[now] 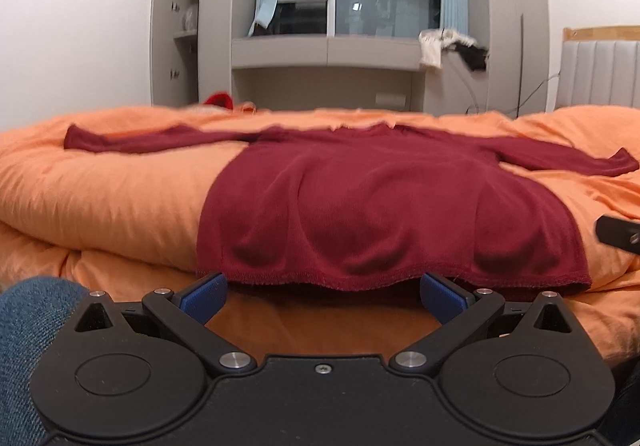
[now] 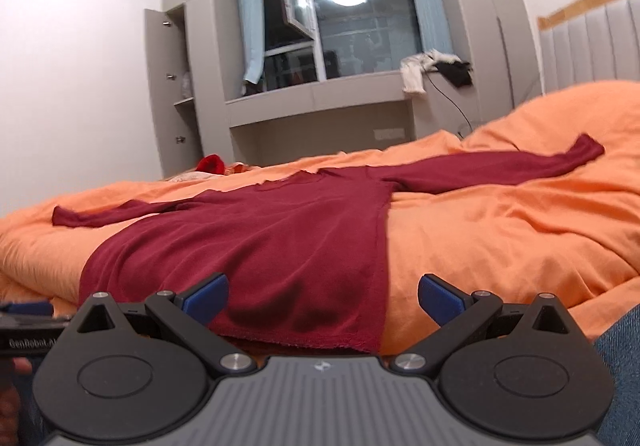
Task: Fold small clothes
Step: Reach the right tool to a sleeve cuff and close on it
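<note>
Left wrist view: a dark red sweater (image 1: 360, 206) lies spread flat on an orange duvet (image 1: 100, 198), both sleeves stretched sideways, its hem hanging just ahead of the left gripper (image 1: 324, 292). Laid out this way, the garment appears ready for a first fold, with every edge reachable. The blue fingers (image 1: 204, 298) stand wide apart, holding nothing, and straddle the hem's left half, seemingly lined up to pinch it.

From the right wrist view, the right gripper (image 2: 322, 296) waits likewise spread and empty, the sweater's right hem corner (image 2: 360, 342) between its fingers (image 2: 440, 298). Beyond the bed, a window sill (image 2: 320, 98) carries loose white and black clothes (image 2: 436, 70); a red item (image 2: 210, 164) sits at the far edge.
</note>
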The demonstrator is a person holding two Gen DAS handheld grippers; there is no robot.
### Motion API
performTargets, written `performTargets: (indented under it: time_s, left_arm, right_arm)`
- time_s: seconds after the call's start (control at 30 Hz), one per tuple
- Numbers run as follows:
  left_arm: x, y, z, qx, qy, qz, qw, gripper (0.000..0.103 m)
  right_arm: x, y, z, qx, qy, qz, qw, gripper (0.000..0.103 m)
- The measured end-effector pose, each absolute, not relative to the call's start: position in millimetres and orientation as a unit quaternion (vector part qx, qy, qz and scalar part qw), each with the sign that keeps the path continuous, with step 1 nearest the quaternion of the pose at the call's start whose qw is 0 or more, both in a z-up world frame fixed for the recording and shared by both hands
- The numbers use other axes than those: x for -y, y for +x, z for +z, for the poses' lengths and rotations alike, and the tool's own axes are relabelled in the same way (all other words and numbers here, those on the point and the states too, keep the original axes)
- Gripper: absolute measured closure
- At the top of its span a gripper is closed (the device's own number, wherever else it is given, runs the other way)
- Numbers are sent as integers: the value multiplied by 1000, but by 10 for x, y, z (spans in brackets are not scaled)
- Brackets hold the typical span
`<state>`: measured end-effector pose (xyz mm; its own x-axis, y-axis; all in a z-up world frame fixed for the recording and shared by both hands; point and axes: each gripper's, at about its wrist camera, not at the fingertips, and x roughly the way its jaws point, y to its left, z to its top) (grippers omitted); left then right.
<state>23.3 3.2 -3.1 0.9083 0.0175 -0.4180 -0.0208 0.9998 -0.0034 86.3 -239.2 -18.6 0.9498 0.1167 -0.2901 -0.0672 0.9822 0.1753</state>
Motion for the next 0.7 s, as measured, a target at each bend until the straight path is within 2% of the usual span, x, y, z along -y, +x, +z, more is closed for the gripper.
performTargets:
  time_s: [0.17,0.3,0.57,0.7]
  left_arm:
    - [-29,396,40,-247,-22,-2,969,1]
    - [40,542,185,-245,-9,-19,969,1]
    - [167,1129,522,-239,-14,-22,971,1]
    - [290,1601,628,-233,-5,-16,972,1]
  right_arm:
    - [2577,1128,-48,-186,89,39,978,0]
    - [2720,1388,111,-194,64,16,979,0]
    - [3386,1956,346,-131,85,-17,988,0]
    - [3938,2231,413,-83,148,-55,984,0]
